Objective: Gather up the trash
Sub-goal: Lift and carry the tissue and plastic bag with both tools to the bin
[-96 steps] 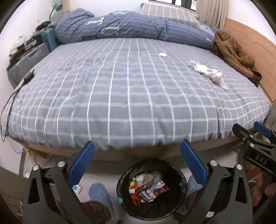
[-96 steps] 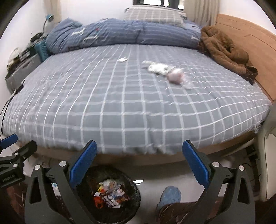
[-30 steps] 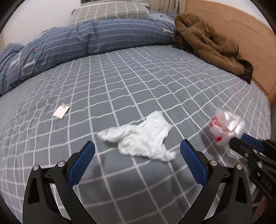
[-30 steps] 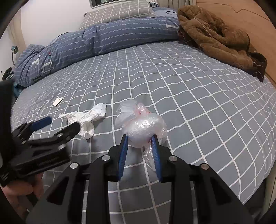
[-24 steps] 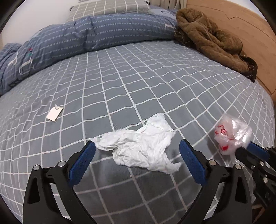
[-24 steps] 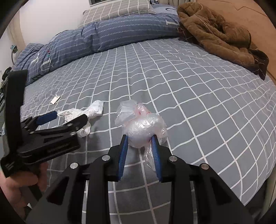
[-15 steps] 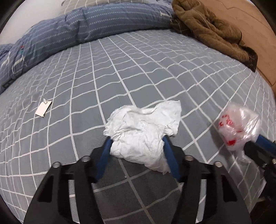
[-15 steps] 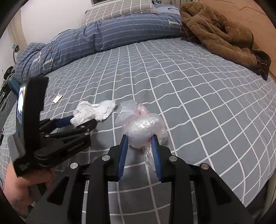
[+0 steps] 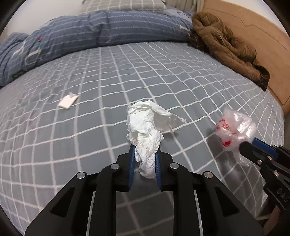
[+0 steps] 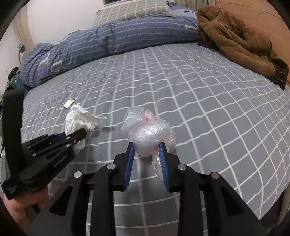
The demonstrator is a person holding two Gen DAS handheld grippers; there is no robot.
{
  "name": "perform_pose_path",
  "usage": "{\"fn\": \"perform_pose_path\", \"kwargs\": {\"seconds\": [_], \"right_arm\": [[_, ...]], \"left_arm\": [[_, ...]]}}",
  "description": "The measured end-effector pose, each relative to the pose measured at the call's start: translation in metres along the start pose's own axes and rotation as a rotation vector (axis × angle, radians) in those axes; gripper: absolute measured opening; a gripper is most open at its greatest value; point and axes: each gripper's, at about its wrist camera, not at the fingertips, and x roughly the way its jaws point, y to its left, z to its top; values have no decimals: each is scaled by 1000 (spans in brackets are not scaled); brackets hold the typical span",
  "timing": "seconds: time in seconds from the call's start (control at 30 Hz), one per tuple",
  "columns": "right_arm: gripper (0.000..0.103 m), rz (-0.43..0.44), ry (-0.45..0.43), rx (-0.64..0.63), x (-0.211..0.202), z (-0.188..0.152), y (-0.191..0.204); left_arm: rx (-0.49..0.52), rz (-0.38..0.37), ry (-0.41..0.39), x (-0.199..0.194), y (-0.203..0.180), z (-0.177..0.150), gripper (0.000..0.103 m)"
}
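My left gripper [image 9: 145, 154] is shut on a crumpled white tissue [image 9: 146, 123], which bulges up above the blue pads over the grey checked bed sheet [image 9: 108, 81]. The same tissue [image 10: 79, 118] and left gripper [image 10: 72, 136] show at the left of the right wrist view. My right gripper [image 10: 146, 145] is shut on a bunched clear plastic bag [image 10: 148, 130] with red print. That bag [image 9: 233, 127] and right gripper [image 9: 252, 143] appear at the right edge of the left wrist view. A small white paper scrap [image 9: 68, 101] lies flat on the sheet further left.
A rolled blue striped duvet [image 9: 90, 36] and a checked pillow [image 10: 134, 9] lie along the far side of the bed. A brown coat [image 9: 226, 47] is heaped against the wooden headboard [image 9: 262, 36] at the right. A hand [image 10: 23, 205] holds the left gripper.
The left gripper moved in over the tissue and its jaws went from wide open to shut on it, bunching it up. The right gripper kept still with the bag.
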Motion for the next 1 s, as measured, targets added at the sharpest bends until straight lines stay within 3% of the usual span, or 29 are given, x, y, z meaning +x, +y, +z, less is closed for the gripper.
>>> {"fn": "perform_pose_path", "kwargs": {"seconds": [0.37,0.67,1.0], "right_arm": [[27,46,-15,-78,-7,-3,59],[27,79,-13,-187,-10,-20,116],[27,105,-34,-197,-30,-46,146]], "left_arm": [[-91,37,-21,-60,55,-43,18],[-139,75,-33,-87,88,-74,18],[-205,84,-57,-120,118,-98,18]]}}
